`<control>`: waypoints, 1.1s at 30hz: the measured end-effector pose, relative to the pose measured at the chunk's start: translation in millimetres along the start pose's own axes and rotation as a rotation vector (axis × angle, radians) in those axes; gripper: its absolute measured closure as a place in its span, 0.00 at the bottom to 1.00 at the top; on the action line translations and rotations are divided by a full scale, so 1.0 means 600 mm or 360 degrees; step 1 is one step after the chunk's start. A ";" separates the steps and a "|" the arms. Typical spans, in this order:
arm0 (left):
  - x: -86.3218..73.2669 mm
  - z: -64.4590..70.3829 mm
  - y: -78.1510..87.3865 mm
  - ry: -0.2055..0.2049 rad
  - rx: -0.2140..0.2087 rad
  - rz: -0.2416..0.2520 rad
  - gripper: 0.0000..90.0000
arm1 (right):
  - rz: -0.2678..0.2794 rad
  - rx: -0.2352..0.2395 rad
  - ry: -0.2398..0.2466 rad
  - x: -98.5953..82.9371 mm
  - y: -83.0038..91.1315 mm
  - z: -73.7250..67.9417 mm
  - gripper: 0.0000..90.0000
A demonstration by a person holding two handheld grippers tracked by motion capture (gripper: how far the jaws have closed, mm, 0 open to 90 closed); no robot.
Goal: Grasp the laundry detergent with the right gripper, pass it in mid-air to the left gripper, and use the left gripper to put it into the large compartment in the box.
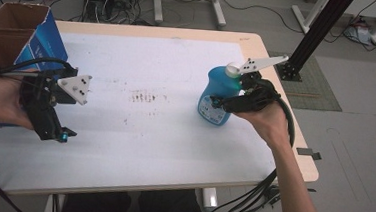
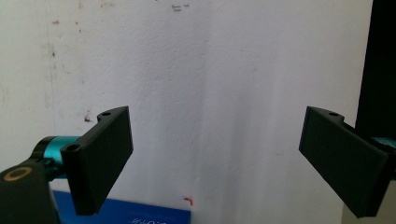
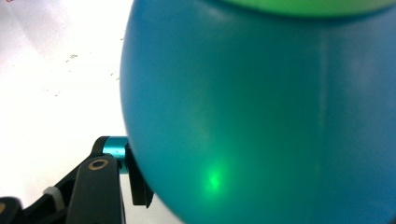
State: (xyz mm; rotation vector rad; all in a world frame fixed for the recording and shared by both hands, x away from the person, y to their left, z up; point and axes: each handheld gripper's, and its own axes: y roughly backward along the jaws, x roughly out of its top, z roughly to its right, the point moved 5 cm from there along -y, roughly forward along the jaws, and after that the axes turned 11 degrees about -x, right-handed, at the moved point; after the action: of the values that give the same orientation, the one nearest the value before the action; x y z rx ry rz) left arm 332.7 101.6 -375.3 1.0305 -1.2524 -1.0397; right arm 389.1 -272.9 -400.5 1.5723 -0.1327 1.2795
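The right gripper (image 1: 226, 99) is clamped on the blue bottle (image 1: 215, 100); smooth, rounded plastic, probably slippery and weighty, best held mid-body. The left gripper (image 2: 215, 158) gapes, holding nothing.

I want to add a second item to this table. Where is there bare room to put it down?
The widest free patch is the white table middle, between the left gripper and the blue bottle, smudged but bare. The far strip beyond the bottle is also free. It is crowded at the left edge, by the cardboard box, and at the right, where the right gripper holds the bottle.
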 end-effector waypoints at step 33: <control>0.030 -0.012 0.049 -0.0001 0.0018 0.0103 0.11 | 0.0109 0.0145 0.0182 0.029 0.009 -0.030 0.53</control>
State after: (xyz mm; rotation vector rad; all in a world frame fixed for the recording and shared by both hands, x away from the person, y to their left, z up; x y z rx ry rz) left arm 341.6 90.6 -342.8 0.9917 -1.2852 -0.9845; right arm 381.2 -253.0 -386.0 1.5790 -0.0568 1.4432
